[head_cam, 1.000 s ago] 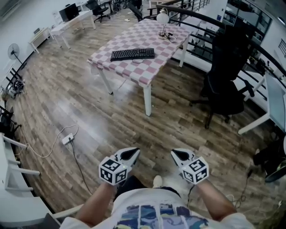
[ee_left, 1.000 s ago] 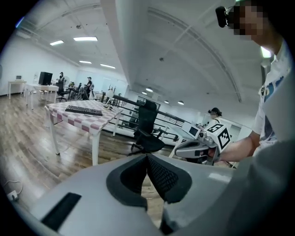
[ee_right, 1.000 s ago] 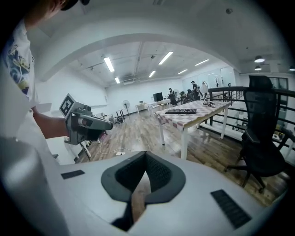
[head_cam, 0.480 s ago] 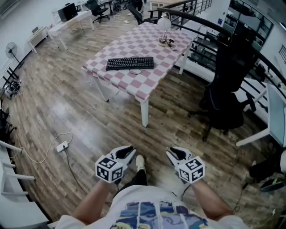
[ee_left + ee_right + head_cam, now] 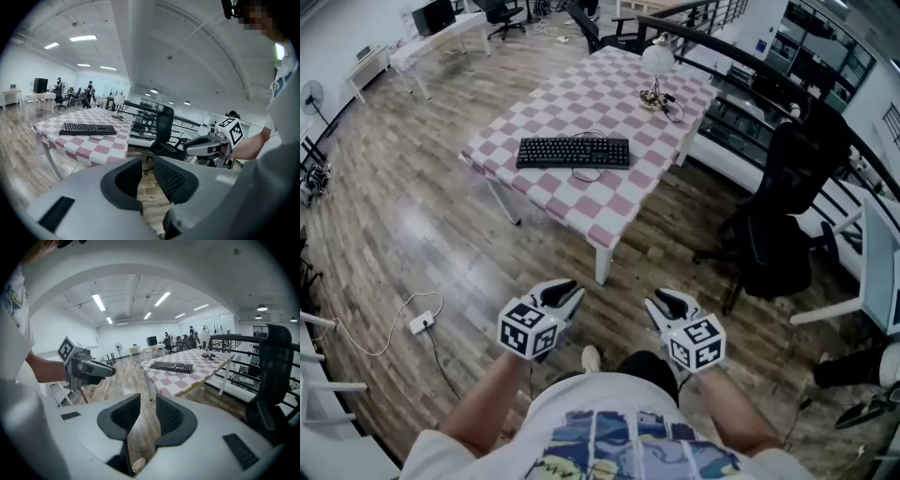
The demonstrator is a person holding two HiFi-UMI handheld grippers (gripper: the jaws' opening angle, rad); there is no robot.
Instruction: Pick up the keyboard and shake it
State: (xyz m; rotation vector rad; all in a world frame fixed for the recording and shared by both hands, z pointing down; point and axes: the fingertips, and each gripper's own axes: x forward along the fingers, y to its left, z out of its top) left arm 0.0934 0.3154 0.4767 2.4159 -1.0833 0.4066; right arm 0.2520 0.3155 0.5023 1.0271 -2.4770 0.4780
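Holds left gripper (image 5: 566, 289) and right gripper (image 5: 660, 300) side by side, well short of keyboard (image 5: 573, 152) on checkered worktop (image 5: 614, 204); opens both pairs of fingers (image 5: 174, 179), nothing between.

Can't read keys on keyboard (image 5: 573, 152). Can't make out far people (image 5: 88, 90), too small. See only part of desk (image 5: 879, 246), cut by right edge. Can't see far legs of table (image 5: 581, 103).
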